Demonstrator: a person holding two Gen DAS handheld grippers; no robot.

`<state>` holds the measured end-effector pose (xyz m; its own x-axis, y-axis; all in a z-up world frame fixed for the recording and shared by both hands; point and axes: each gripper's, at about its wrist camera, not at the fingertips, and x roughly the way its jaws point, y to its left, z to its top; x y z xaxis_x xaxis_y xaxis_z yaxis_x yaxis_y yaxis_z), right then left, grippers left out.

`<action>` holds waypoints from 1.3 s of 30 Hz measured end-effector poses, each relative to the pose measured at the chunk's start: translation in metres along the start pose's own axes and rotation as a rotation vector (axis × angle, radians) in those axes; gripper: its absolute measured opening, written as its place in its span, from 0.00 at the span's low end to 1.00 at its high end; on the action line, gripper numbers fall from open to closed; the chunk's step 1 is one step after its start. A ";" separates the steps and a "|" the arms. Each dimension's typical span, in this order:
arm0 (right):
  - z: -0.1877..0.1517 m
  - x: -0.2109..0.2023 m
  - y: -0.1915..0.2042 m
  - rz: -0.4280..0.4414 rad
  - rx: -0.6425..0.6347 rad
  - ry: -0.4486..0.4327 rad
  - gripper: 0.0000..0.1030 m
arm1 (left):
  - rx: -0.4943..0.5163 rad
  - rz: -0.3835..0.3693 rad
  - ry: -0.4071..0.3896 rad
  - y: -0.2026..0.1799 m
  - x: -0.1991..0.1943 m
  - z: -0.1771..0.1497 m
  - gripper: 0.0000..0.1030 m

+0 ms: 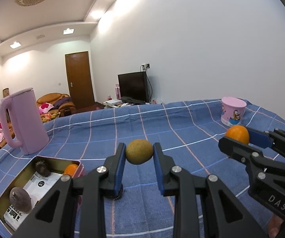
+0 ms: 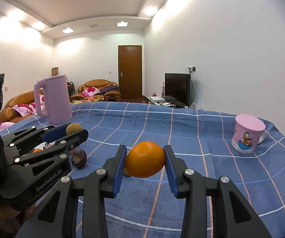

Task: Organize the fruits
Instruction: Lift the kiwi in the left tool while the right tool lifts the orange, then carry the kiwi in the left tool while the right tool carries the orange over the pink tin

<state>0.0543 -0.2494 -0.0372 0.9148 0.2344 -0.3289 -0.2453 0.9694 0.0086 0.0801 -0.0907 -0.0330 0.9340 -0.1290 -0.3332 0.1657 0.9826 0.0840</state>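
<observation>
My left gripper is shut on a brown kiwi and holds it above the blue checked cloth; it also shows in the right wrist view with the kiwi. My right gripper is shut on an orange, held above the cloth; it shows in the left wrist view with the orange. A metal tin at lower left holds two dark passion fruits and an orange. Another dark passion fruit lies on the cloth.
A lilac kettle stands at the left back of the table, also in the right wrist view. A pink cartoon mug stands at the right, also in the right wrist view. Sofas, a door and a TV lie beyond.
</observation>
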 end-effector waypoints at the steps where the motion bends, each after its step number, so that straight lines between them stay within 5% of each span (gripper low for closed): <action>1: 0.000 -0.001 0.000 0.000 0.000 -0.004 0.39 | 0.002 0.002 -0.005 0.000 -0.001 0.000 0.29; 13: 0.000 -0.009 0.000 0.010 -0.001 -0.051 0.39 | 0.008 0.033 -0.054 -0.002 -0.012 0.000 0.29; 39: 0.005 0.007 0.016 0.009 -0.041 0.010 0.39 | -0.009 0.003 0.009 0.008 -0.015 -0.007 0.29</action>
<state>0.0584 -0.2317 -0.0345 0.9093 0.2420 -0.3386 -0.2664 0.9635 -0.0271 0.0655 -0.0796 -0.0337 0.9317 -0.1250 -0.3411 0.1601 0.9841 0.0765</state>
